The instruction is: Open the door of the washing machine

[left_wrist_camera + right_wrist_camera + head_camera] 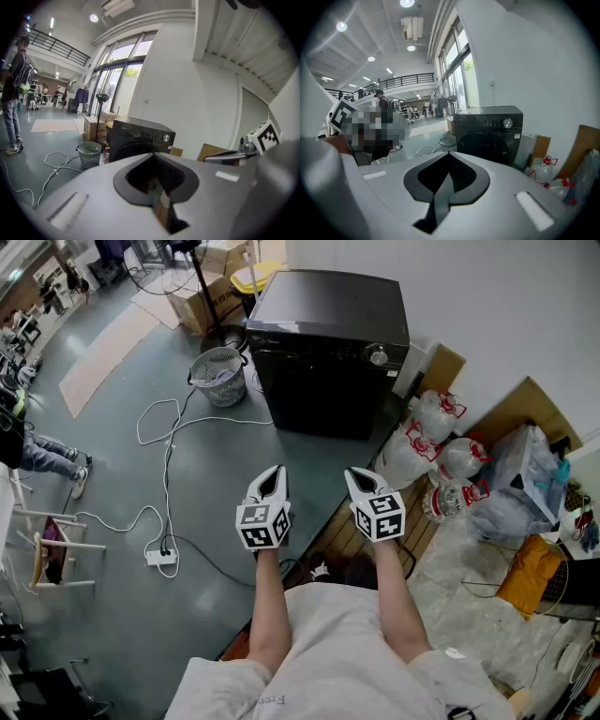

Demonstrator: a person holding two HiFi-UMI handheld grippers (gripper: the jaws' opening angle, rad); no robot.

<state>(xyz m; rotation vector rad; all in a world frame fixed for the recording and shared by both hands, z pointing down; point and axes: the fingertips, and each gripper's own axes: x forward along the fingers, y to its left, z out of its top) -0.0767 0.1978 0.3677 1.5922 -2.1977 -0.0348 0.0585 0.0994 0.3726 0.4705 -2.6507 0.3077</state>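
A black front-loading washing machine [328,352] stands against the white wall, its round door [487,146] closed and a silver dial [378,356] at the top right. It also shows in the left gripper view [140,140]. My left gripper [273,480] and right gripper [361,480] hover side by side above the floor, well short of the machine. Both are shut with nothing between the jaws. In the left gripper view the left gripper [154,157] points at the machine; the right gripper [447,157] does the same in its own view.
A mesh waste basket [217,376] stands left of the machine. White cables [159,427] and a power strip [161,557] lie on the grey floor. Plastic bottles and bags [441,460] and cardboard [525,409] sit to the right. A person [14,93] stands far left.
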